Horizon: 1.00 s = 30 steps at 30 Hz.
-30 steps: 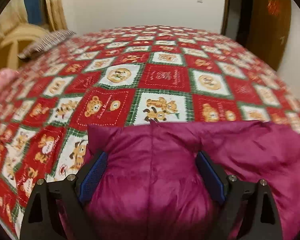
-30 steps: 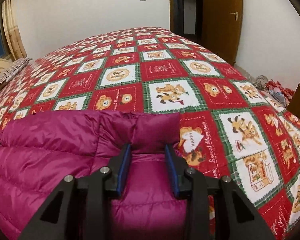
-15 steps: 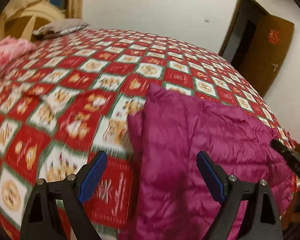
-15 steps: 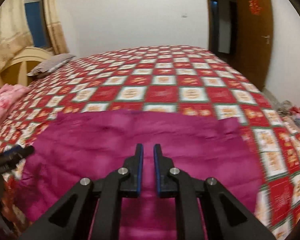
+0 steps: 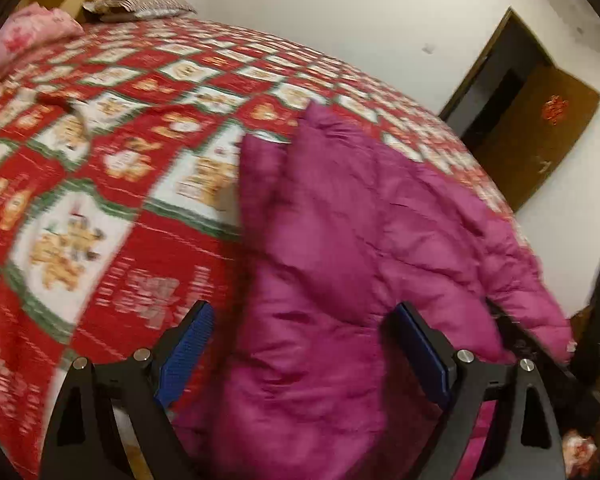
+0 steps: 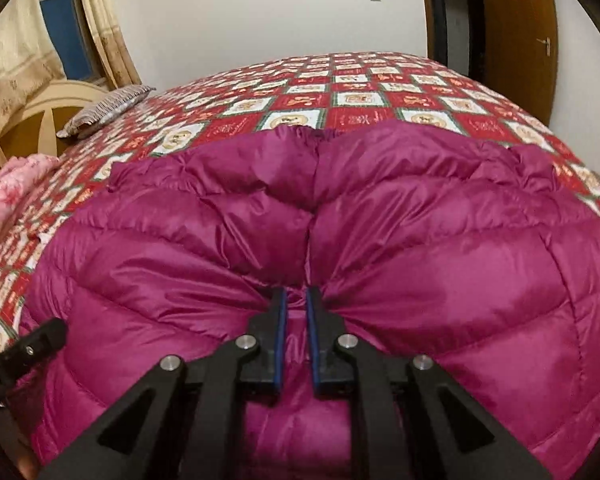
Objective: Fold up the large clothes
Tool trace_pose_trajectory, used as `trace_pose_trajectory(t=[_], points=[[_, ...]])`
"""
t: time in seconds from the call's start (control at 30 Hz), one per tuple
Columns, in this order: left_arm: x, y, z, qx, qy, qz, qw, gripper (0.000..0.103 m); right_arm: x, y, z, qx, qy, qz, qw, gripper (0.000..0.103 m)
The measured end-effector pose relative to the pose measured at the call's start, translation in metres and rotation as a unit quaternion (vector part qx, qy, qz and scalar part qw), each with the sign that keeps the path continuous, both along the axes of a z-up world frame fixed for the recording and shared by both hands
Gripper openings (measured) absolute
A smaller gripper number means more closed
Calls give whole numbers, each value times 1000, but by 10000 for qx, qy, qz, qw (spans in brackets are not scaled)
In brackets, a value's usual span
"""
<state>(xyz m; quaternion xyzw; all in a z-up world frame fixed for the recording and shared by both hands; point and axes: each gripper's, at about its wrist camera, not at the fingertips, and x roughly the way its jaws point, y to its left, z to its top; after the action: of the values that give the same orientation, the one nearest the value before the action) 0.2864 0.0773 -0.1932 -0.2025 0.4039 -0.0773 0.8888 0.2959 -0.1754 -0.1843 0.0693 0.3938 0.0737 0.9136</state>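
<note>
A magenta puffy down jacket (image 6: 380, 232) lies on the red patterned bedspread (image 6: 340, 100). My right gripper (image 6: 296, 300) is shut on a bunched fold of the jacket, with fabric pinched between its blue pads. In the left wrist view the jacket (image 5: 360, 240) lies to the right on the bedspread (image 5: 100, 160). My left gripper (image 5: 300, 344) is open and wide above the jacket's left edge, holding nothing. Part of the left gripper (image 6: 24, 348) shows at the lower left of the right wrist view.
A grey striped pillow (image 6: 108, 108) and a pink blanket (image 6: 8, 196) lie at the head of the bed by a cream headboard (image 6: 48, 108). A brown door (image 6: 516, 28) stands at the right. The bed's near edge runs under the jacket.
My right gripper has come down and shut on a fold of the jacket. My left gripper stays open and has swung further left, beside the jacket's edge.
</note>
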Motion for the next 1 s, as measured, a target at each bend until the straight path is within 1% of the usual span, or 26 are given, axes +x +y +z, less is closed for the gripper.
trace_pose_trajectory(t=[0.03, 0.07, 0.13, 0.17, 0.2, 0.23, 0.27, 0.3, 0.33, 0.37, 0.47, 0.57, 0.63, 0.7, 0.77, 0.83, 0.9, 0.97, 1.0], points=[[-1, -4, 0, -243, -14, -185, 9995, 91, -1, -1, 0, 66, -3, 3, 10000, 13], [-3, -9, 1, -277, -61, -247, 9993, 91, -1, -2, 0, 120, -4, 9, 9999, 12], [-5, -16, 1, -146, -234, -310, 9991, 91, -1, -3, -1, 226, -7, 7, 9997, 12], [-3, -18, 0, -103, -273, -304, 9991, 88, -2, -4, -1, 263, -9, 4, 9997, 12], [-2, -18, 0, -146, -302, -272, 9991, 82, -2, -4, -1, 288, -7, 5, 9996, 12], [0, -16, 0, -316, -329, -276, 9986, 61, -2, -4, -1, 306, -4, 2, 9995, 12], [3, -15, 2, -510, -349, -306, 9976, 47, -1, -4, -2, 316, 1, 0, 9995, 12], [4, -15, 4, -567, -380, -314, 9972, 42, 0, -4, -2, 329, 8, -2, 9995, 12], [5, -17, 10, -568, -462, -362, 9967, 31, 0, -5, -2, 340, 16, -5, 9994, 12], [4, -19, 15, -549, -555, -435, 9960, 25, 1, -5, -3, 346, 25, -2, 9994, 12], [-2, -28, 42, -400, -992, -709, 9917, 19, 1, -6, -3, 395, 62, -11, 9992, 12], [-6, -34, 64, -339, -1163, -942, 9882, 17, 1, -7, -3, 499, 169, -100, 9986, 12], [-11, -34, 78, -364, -1293, -1117, 9846, 17, -4, -5, -2, 753, 308, -272, 9963, 12], [-21, -32, 92, -272, -1473, -1263, 9806, 17, -13, 4, -3, 969, 382, -335, 9940, 12], [-30, -29, 102, -109, -1601, -1387, 9772, 17, -26, 21, -4, 1262, 437, -276, 9907, 12], [-43, -25, 108, 237, -1744, -1509, 9727, 17, -35, 39, -7, 1478, 455, -149, 9879, 12], [-50, -27, 109, 579, -1828, -1539, 9693, 17, -41, 57, -7, 1488, 412, 68, 9880, 12], [-53, -28, 108, 688, -1849, -1563, 9678, 17, -40, 68, -6, 1368, 431, 291, 9892, 12], [-54, -29, 111, 719, -1890, -1587, 9664, 17, -38, 66, -3, 1414, 497, 365, 9880, 12]])
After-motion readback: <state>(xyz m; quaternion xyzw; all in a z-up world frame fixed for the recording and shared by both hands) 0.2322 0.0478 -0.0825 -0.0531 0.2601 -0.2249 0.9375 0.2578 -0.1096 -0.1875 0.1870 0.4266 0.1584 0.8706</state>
